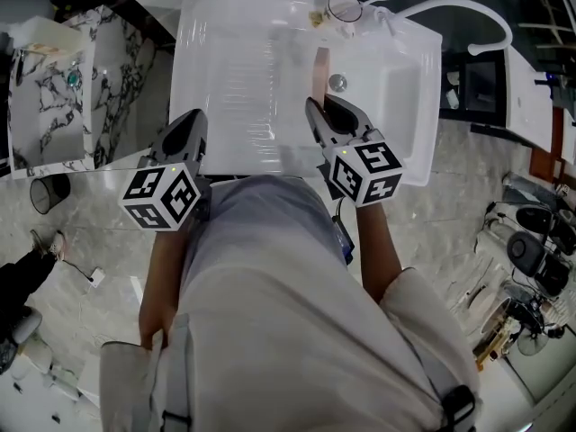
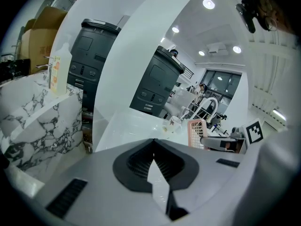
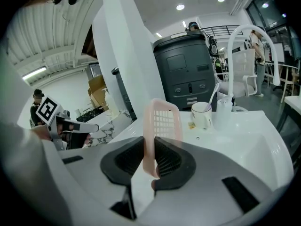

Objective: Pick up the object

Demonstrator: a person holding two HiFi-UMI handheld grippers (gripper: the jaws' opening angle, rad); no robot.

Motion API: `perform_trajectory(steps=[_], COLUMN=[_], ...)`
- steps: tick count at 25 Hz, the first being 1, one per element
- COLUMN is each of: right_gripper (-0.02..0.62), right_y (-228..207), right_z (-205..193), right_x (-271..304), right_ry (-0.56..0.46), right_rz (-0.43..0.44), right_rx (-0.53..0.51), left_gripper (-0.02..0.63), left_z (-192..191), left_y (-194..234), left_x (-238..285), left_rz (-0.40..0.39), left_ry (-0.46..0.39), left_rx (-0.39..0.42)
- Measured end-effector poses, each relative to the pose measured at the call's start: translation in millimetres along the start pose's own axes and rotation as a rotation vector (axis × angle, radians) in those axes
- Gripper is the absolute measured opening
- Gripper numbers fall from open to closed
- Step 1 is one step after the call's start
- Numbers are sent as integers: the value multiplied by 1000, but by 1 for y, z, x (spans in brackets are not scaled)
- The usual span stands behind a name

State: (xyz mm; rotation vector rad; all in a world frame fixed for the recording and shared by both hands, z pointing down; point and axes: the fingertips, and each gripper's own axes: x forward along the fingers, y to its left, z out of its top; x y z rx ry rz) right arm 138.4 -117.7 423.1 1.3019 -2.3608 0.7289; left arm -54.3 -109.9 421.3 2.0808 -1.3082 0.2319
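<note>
Right tool (image 3: 149, 145) pinches the thin rim of the pink mesh basket (image 3: 164, 119), holding it upright over the middle of the white sink (image 1: 225, 70). Left tool (image 2: 154, 147) is pressed together on nothing, at the sink's near edge. With so narrow a bite, the basket could pivot or slip out and drop into the bowl. A swing toward the far edge might knock the mug (image 3: 202, 114). No writing is legible: the marker cube (image 1: 364, 171) bears only square patterns, and the bottle (image 2: 59, 72) label is too small.
</note>
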Motion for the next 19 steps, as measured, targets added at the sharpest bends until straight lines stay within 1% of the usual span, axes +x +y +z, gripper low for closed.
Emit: perform_trajectory(steps=[11,19], right_gripper=[74,74], right_y=[-4,-3], right_z=[-3,-6], right_x=[1,4], right_ry=[7,19], right_rz=[-12,-15], right_rx=[7,-7], left_gripper=[6,5], left_z=[-2,-2], left_y=[0,2], left_x=[2,3], left_rz=[6,5], left_ry=[10,17], left_rx=[-1,-11])
